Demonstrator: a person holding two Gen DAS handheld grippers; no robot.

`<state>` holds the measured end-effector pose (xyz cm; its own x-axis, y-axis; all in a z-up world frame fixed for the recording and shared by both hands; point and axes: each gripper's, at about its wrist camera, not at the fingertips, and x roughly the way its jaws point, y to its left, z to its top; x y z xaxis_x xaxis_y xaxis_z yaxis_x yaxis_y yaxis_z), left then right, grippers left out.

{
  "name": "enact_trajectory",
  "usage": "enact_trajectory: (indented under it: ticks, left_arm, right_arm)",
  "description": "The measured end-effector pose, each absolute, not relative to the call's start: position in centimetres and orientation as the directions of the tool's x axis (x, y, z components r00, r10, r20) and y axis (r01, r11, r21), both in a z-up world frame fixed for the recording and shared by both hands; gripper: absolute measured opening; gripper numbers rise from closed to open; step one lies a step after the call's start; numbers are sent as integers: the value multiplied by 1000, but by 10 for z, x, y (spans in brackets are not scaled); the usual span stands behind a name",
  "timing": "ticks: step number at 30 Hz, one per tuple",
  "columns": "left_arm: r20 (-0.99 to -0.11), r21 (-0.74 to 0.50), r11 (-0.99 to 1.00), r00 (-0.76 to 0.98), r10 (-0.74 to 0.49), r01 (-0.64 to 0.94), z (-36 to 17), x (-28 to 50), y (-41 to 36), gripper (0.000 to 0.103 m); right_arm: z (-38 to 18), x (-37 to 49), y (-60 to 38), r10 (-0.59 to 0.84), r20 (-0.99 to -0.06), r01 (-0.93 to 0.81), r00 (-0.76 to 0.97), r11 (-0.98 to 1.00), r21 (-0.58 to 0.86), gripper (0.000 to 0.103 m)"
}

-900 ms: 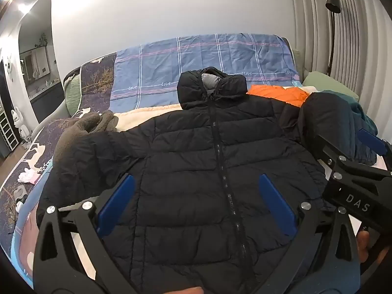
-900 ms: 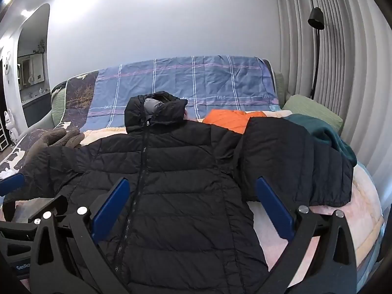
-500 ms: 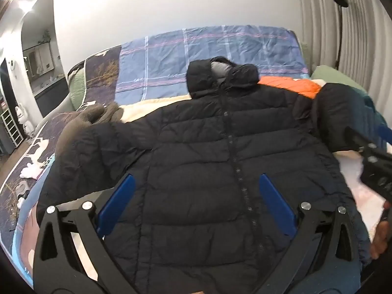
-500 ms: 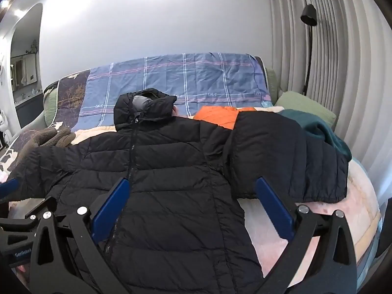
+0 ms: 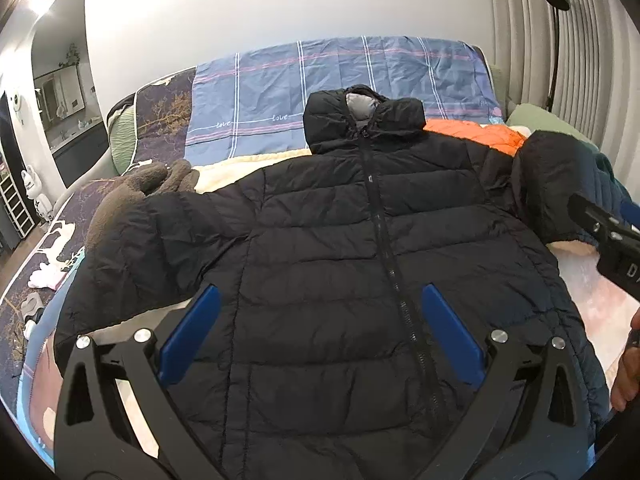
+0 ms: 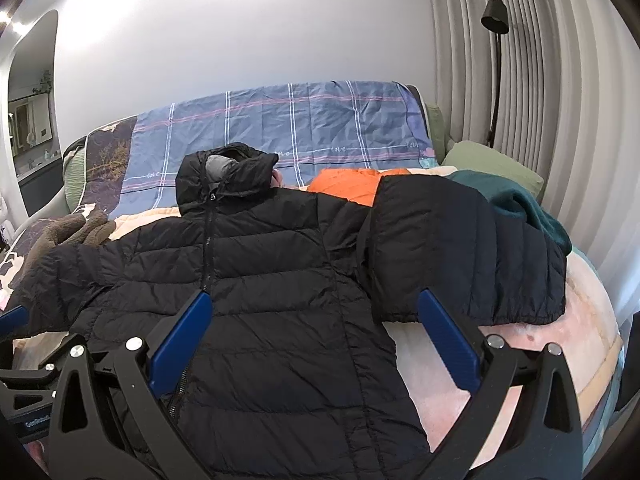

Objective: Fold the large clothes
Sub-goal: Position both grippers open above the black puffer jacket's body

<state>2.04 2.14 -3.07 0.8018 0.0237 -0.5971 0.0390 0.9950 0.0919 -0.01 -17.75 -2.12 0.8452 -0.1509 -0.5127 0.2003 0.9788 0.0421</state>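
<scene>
Black puffer jacket (image 5: 340, 260) is flat on the bed (image 6: 560, 340), zipped, both my tools, left tool (image 5: 320, 332) and right tool (image 6: 316, 340), gaping empty, so I'd pinch a sleeve cuff first and fold inward.

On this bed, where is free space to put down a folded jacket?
One bare patch of pink blanket lies between the black jacket body and the bed's right edge, below its right sleeve. A narrow cream strip lies above the left sleeve. The far right corner is crowded: orange garment, green cloth.
</scene>
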Motion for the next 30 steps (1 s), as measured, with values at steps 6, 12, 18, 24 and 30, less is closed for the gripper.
enact_trajectory:
  ticks: [6, 12, 18, 24, 30]
  left_arm:
    - [-578, 97, 995, 815, 44, 15, -32, 21, 24, 101]
    - [-590, 93, 995, 806, 41, 18, -32, 23, 23, 101]
    - [-601, 89, 996, 798, 41, 16, -32, 23, 23, 101]
    - [-598, 85, 996, 801, 27, 30, -31, 21, 21, 101]
    - [-594, 85, 996, 804, 23, 35, -30, 19, 22, 101]
  right_arm:
    - [-24, 3, -181, -163, -521, 215, 838, 976, 40, 102]
    - [-26, 2, -181, -176, -509, 221, 843, 975, 28, 102]
    - [-25, 1, -180, -176, -492, 212, 853, 977, 17, 102]
    - [-25, 0, -179, -176, -490, 211, 854, 977, 16, 102]
    - [-23, -1, -177, -178, -481, 206, 859, 978, 6, 102]
